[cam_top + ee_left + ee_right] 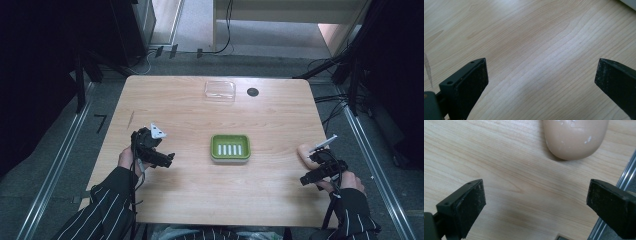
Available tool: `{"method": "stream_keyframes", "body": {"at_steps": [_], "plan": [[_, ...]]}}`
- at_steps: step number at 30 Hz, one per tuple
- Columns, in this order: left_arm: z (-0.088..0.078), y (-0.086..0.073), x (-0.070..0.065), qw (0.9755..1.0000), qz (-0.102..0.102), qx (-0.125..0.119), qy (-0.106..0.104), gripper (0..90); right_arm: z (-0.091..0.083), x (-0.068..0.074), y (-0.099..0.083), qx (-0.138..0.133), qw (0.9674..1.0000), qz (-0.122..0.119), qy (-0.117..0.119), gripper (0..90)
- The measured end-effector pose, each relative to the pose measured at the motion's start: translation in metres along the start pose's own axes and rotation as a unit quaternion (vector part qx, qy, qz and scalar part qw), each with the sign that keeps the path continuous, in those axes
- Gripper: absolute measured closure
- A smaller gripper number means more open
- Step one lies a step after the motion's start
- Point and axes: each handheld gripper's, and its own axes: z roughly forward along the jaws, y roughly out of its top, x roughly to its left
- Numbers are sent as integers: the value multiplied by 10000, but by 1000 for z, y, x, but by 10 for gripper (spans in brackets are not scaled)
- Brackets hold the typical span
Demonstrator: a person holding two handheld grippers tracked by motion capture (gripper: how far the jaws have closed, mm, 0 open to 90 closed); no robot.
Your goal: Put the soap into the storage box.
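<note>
both grippers hover over the wooden table (pixel 190 190), jaws spread wide and empty: left gripper (pixel 167 160) at the near left, right gripper (pixel 309 179) at the near right, just short of a tan soap bar (pixel 575 137). green soap dish (pixel 230 148) sits mid-table, clear lid (pixel 220 90) at the far edge.
</note>
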Motion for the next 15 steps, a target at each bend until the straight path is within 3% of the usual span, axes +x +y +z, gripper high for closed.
{"method": "stream_keyframes", "body": {"at_steps": [15], "plan": [[0, -2, 1, 10000, -37, -18, -21, 0, 0, 3, 3, 39, 10000, -25, -20, 27]]}}
